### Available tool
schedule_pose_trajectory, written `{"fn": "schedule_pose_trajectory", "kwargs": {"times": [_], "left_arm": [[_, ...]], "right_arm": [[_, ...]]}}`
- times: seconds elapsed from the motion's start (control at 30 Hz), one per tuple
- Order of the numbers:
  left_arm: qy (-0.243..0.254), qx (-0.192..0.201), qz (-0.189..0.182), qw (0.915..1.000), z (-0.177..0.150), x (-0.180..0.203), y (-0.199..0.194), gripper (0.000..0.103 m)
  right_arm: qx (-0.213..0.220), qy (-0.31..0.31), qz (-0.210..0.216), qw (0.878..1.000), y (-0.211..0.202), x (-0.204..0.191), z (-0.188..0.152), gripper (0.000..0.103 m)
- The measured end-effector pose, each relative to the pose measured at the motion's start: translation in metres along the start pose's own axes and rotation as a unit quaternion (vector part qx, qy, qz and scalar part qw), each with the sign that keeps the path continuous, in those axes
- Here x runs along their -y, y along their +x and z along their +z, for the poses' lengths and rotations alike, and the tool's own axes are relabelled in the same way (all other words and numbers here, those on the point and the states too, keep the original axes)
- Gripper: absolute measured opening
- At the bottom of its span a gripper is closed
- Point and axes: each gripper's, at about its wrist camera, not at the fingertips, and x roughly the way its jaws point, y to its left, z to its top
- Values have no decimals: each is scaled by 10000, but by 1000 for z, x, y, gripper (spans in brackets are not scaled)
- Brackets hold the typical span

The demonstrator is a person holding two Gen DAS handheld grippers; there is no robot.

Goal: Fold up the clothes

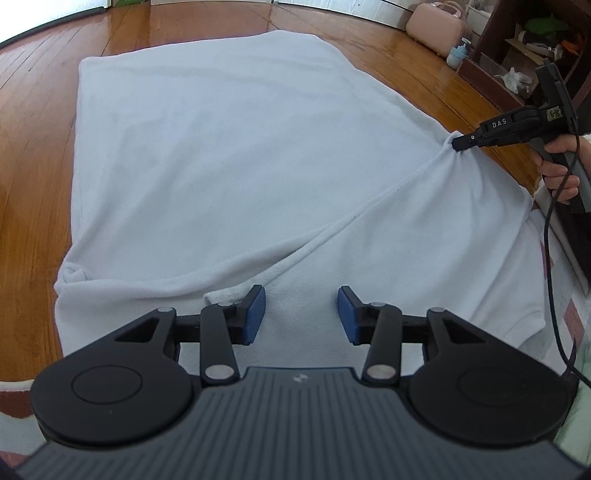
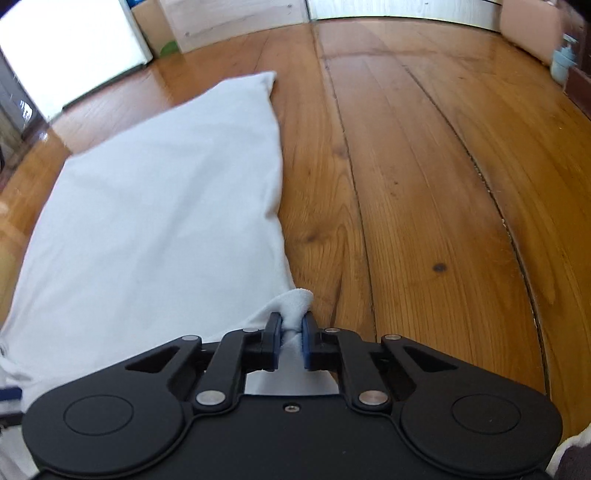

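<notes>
A large pale white garment [image 1: 221, 166] lies spread flat on the wooden floor [image 1: 37, 147]. My left gripper [image 1: 301, 314] hovers over its near edge, blue pads wide apart and pressing on nothing. In the left wrist view my right gripper [image 1: 458, 142] pinches the cloth at its right side and pulls it up into a peak. A fold ridge runs diagonally from that peak toward the left gripper. The right wrist view shows the right gripper [image 2: 291, 341] shut on a bunched tuft of the white garment [image 2: 147, 206], which stretches away to the left.
A person's hand [image 1: 557, 173] holds the right gripper's handle, with a cable hanging below. A pink case [image 1: 436, 27], a small blue bottle [image 1: 458, 51] and a dark wooden shelf [image 1: 517, 55] stand at the far right. A red-and-white rug [image 1: 14, 391] lies under the near edge.
</notes>
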Motion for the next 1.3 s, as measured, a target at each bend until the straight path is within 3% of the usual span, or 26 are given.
{"fn": "schedule_pose_trajectory", "kwargs": {"times": [0.1, 0.17, 0.43, 0.47, 0.53, 0.57, 0.67, 0.7, 0.77, 0.83, 0.93, 1.03, 1.17, 1.3], "left_arm": [[-16, 32, 176, 9998, 0, -1, 1, 30], [26, 63, 489, 9988, 1, -3, 2, 8], [-515, 44, 605, 9968, 7, -21, -5, 3], [-536, 111, 731, 9958, 8, -23, -9, 4], [-599, 256, 1261, 9899, 8, -31, -20, 6], [-718, 327, 1324, 9881, 7, -40, -26, 6], [-1608, 350, 656, 9842, 0, -77, -40, 7], [-1864, 356, 408, 9810, -2, -85, -44, 7], [-1805, 345, 302, 9825, -3, -85, -49, 20], [-1488, 224, 504, 9873, -1, -75, -48, 36], [-1099, -137, 729, 9912, 0, -62, -37, 43], [-1072, -603, 988, 9875, -7, -60, -26, 43], [-1201, -526, 1152, 9847, -6, -66, -34, 45], [-1393, -545, 1189, 9816, -8, -75, -34, 45]], "right_arm": [[-73, 402, -21, 9992, 14, 10, 9, 12], [18, 460, -78, 9989, 13, 11, 7, 12], [422, 520, -601, 9959, 33, -2, 11, 12], [626, 398, -888, 9933, 30, -6, 6, 11], [918, 136, -1876, 9779, 3, -8, -16, 16], [931, 34, -2014, 9751, -1, -10, -16, 16], [1003, 95, -1164, 9881, -31, -17, -29, 18], [1003, 91, -869, 9911, -42, -22, -37, 26], [919, -256, -553, 9939, -49, -34, -57, 44], [738, -726, -426, 9937, -50, -47, -78, 44], [346, -1074, -695, 9912, -35, -49, -100, 44], [197, -1053, -1062, 9886, -28, -38, -115, 45], [195, -823, -1289, 9880, -31, -19, -118, 47], [212, -1193, -1925, 9738, -33, -27, -119, 48]]}}
